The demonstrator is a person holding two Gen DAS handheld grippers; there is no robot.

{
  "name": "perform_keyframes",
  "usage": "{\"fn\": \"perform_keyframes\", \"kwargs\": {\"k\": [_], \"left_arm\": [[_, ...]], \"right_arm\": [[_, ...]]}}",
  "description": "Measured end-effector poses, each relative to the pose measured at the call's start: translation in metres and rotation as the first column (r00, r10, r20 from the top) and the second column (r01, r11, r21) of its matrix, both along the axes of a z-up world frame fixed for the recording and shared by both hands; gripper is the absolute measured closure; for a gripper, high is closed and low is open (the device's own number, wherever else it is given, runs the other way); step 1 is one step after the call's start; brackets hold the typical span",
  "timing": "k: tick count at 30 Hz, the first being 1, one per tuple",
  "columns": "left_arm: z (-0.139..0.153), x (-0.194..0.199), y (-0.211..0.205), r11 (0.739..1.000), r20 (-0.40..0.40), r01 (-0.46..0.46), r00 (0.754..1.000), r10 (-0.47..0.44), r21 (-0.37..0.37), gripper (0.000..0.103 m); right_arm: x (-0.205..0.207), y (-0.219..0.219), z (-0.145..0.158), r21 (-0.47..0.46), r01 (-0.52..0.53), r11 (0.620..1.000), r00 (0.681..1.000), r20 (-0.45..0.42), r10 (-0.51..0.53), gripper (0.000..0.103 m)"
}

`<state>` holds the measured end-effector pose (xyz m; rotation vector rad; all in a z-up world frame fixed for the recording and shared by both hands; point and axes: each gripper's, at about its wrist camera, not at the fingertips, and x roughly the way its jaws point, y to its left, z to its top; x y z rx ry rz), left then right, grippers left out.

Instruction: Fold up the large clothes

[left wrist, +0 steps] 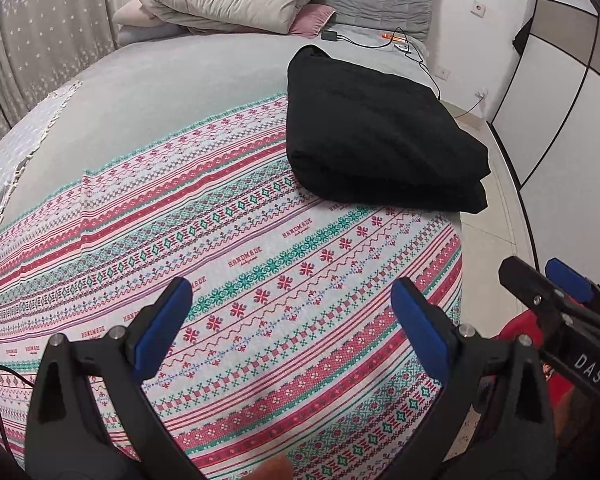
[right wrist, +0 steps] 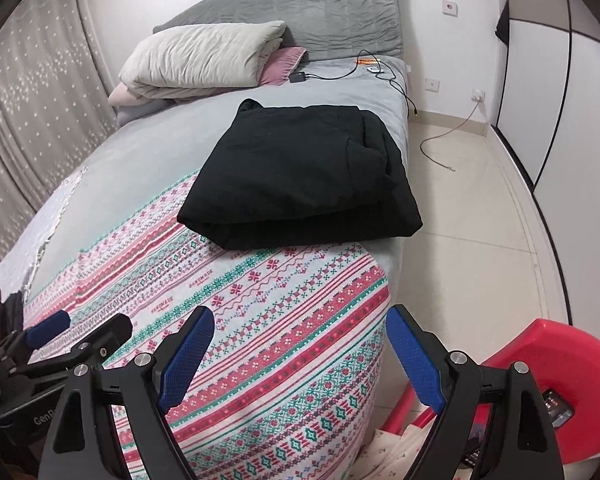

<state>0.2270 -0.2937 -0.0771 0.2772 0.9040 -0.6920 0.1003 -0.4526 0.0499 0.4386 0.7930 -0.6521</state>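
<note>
A large black garment (left wrist: pixel 384 132) (right wrist: pixel 304 176) lies folded into a thick rectangle on the bed, near its right edge, partly on a patterned pink, teal and white blanket (left wrist: pixel 236 280) (right wrist: pixel 268 320). My left gripper (left wrist: pixel 292 304) hovers open over the blanket, nothing between its blue pads. My right gripper (right wrist: pixel 300 332) is open too, above the blanket's near right corner and well short of the garment. Each gripper shows at the edge of the other's view: the right one (left wrist: pixel 548 280) and the left one (right wrist: pixel 84 328).
Folded duvets and pillows (right wrist: pixel 204 60) are stacked by the grey headboard (right wrist: pixel 300 12). A black charger with a cable (right wrist: pixel 300 77) lies near them. The cable trails over the tiled floor (right wrist: pixel 480 220). A red plastic stool (right wrist: pixel 556 364) stands at the lower right. Curtains (right wrist: pixel 32 112) hang at the left.
</note>
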Motion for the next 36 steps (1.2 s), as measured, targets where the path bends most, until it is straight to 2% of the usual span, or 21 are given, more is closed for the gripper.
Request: {"fn": "perform_keyframes", "kwargs": {"k": [23, 36], "left_arm": [[0.0024, 0.0027, 0.0044, 1.0, -0.017, 0.005, 1.0, -0.005, -0.019, 0.004], [0.0011, 0.0, 0.0008, 1.0, -0.018, 0.025, 1.0, -0.025, -0.005, 0.004]], "right_arm": [[0.0034, 0.0038, -0.0025, 0.011, -0.001, 1.0, 1.0, -0.008, 0.001, 0.014], [0.0005, 0.0023, 0.0008, 0.007, -0.001, 1.0, 1.0, 0.005, 0.001, 0.014]]}}
